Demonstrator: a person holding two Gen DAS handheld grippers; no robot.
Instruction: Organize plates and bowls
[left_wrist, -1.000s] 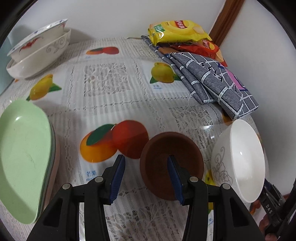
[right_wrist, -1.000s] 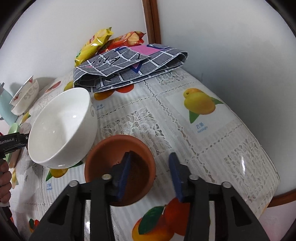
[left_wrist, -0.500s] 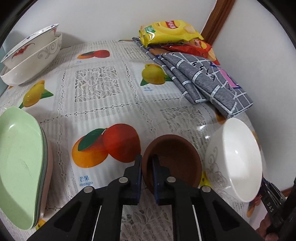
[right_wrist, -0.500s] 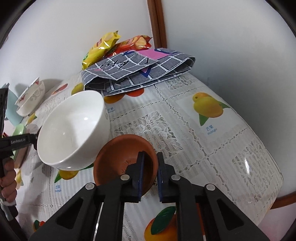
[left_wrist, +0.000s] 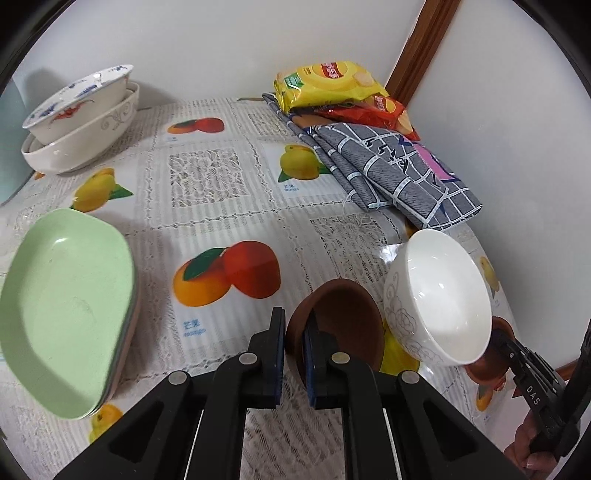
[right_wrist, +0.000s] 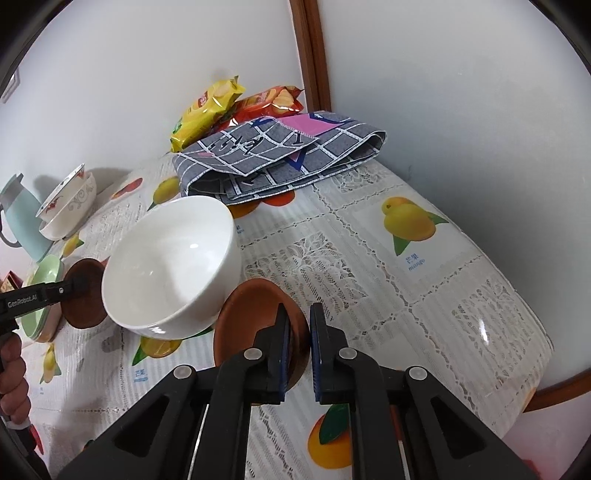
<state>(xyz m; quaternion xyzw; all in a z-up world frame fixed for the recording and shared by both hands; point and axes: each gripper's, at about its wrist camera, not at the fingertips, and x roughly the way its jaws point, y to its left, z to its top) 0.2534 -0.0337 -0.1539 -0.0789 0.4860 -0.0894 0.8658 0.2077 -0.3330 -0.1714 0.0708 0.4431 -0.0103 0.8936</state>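
On the fruit-printed tablecloth (left_wrist: 229, 192), your white ceramic bowl (left_wrist: 439, 299) sits between two small brown clay saucers (left_wrist: 340, 325) (right_wrist: 255, 314). Stacked green plates (left_wrist: 66, 306) lie left; stacked patterned bowls (left_wrist: 81, 118) far left; folded grey checked cloth (left_wrist: 388, 166) behind, under snack packets (left_wrist: 328, 86).

**Left fingers clamped on the brown bowl's rim**

You had your left gripper (left_wrist: 294, 354) pinching the tilted brown bowl (left_wrist: 343, 325), the white bowl (left_wrist: 439, 299) touching its right side. Green plates (left_wrist: 62, 306) sat stacked left on the tabletop (left_wrist: 229, 206).
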